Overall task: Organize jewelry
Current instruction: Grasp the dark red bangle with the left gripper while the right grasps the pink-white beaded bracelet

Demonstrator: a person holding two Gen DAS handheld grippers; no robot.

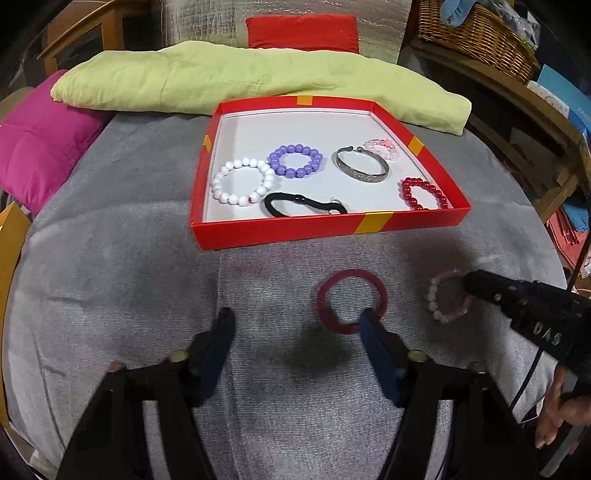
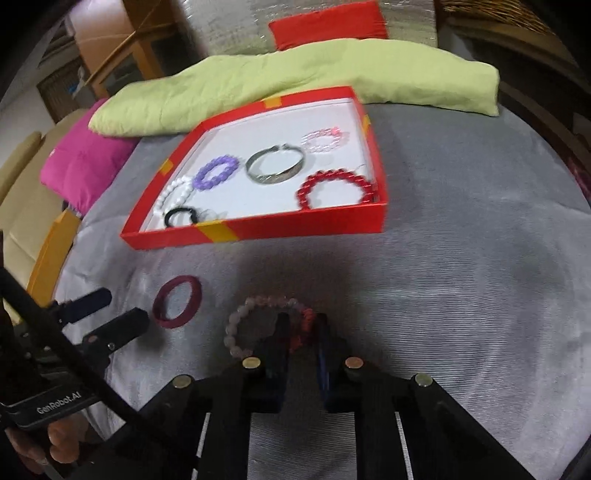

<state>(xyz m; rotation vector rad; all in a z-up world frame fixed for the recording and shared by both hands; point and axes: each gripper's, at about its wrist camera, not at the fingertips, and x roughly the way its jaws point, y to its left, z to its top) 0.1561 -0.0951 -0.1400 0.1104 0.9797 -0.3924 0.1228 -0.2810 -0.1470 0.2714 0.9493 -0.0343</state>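
We have two bracelets left on the grey cloth (image 1: 110, 266), in front of the red box (image 1: 295, 230). Our right gripper (image 2: 301, 325) is clenched on the pale pink bead bracelet (image 2: 242, 314), w/ the reddish part of its loop pinched between the pads; the rest of the loop lies on the cloth to the left of the fingers. Our left gripper (image 1: 295, 325) is released, jaws apart, nothing pressed between them: one blue finger (image 1: 369, 325) sits at the near edge of the dark red bangle (image 1: 351, 301), the other finger is well off to the side on bare cloth. Bangle lies flat, just beside the pink bracelet, not touching it. Inside the box, on its white floor: white bead bracelet (image 1: 242, 181), purple bead bracelet (image 1: 295, 160) touching it, black hair tie (image 1: 303, 205) near the front wall, silver cuff (image 1: 362, 164), clear pink bead bracelet (image 1: 382, 147) behind the cuff, red bead bracelet (image 1: 421, 194) in the front right corner. Behind the box: green cushion (image 1: 240, 77), magenta cushion (image 1: 40, 140) at the left, red cushion (image 1: 303, 31) at the back.
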